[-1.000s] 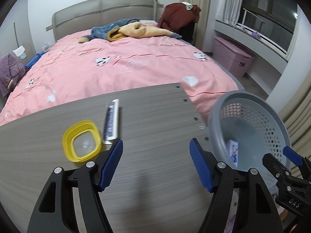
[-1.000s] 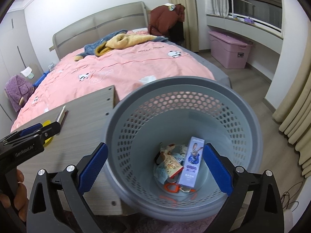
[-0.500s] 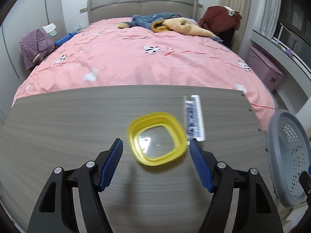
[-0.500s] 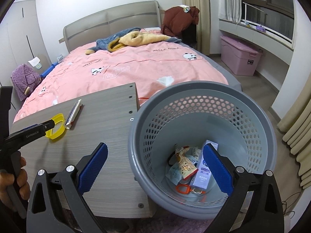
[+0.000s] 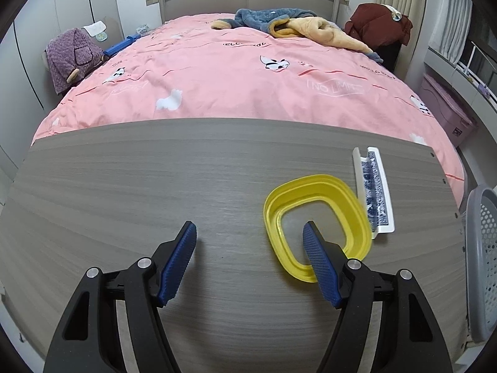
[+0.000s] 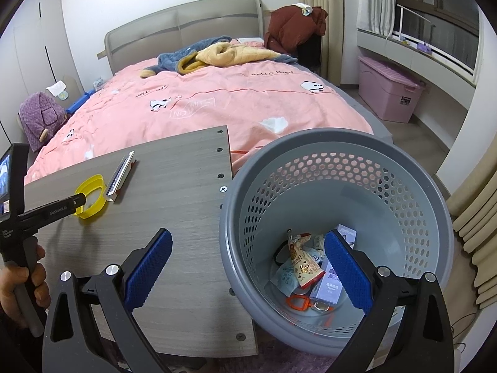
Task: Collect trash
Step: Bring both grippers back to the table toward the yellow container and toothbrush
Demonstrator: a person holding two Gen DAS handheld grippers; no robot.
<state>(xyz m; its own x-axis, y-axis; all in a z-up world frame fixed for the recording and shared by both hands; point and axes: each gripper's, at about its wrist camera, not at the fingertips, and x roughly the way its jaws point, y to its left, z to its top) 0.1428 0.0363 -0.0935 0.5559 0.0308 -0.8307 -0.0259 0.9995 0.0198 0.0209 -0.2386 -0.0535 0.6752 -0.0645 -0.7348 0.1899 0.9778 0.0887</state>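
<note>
Jaws spread, the left gripper (image 5: 250,244) is straddling the near rim of the yellow plastic ring-shaped lid (image 5: 316,225). Nothing is pinched; the lid is lying by the grey wooden board's (image 5: 155,180) right edge, nearer this hand.

both wrist views low over table (image 5: 124,186), bedward

Pink-quilted bed (image 5: 248,71), curtained window (image 6: 435,9)

The room was evenly, softly lit indoors, with faint shadows. Both views stayed sharp. Fisheye bending and dark vignetting marked the edges.
</note>
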